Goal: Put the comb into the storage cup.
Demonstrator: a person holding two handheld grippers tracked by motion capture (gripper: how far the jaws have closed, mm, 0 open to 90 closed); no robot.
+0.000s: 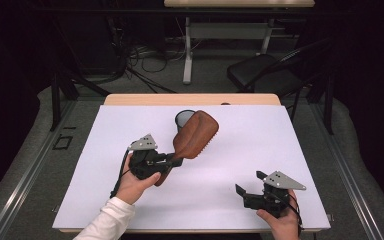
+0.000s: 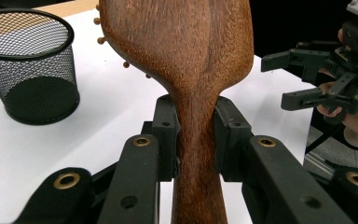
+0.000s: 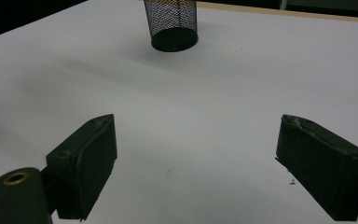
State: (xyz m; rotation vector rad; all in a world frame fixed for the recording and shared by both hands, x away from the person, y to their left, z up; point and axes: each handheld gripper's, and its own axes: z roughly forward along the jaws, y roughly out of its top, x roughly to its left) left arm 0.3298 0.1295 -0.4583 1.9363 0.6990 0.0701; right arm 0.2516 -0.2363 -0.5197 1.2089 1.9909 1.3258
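Wooden hairbrush (image 1: 196, 134), reddish-brown, paddle-shaped, with ball-tipped pins along the underside of its head; held clear of the white table (image 1: 240, 150), its head raised and tilted toward the far edge, where it overlaps the mesh cup (image 1: 184, 118) in the high view. Left gripper (image 1: 172, 161): clenched on the brush at the narrow neck just below the head, both pads pressed flat against the wood, a hold that presumably keeps the long handle from swinging and lets the head be steered. Black wire-mesh cup, round, upright, open at the top, standing near the far middle of the table; in the left gripper view it sits just left of the brush head, apart from it. Whether the head is directly over the rim or only beside it cannot be told from these angles. Right gripper (image 1: 250, 186): jaws spread wide with nothing between them, resting low over the near right part of the table, well apart from brush and cup, apparently kept out of the way. Judged step in hand: carrying the brush toward the cup for standing it inside, which would call for turning the handle downward first.
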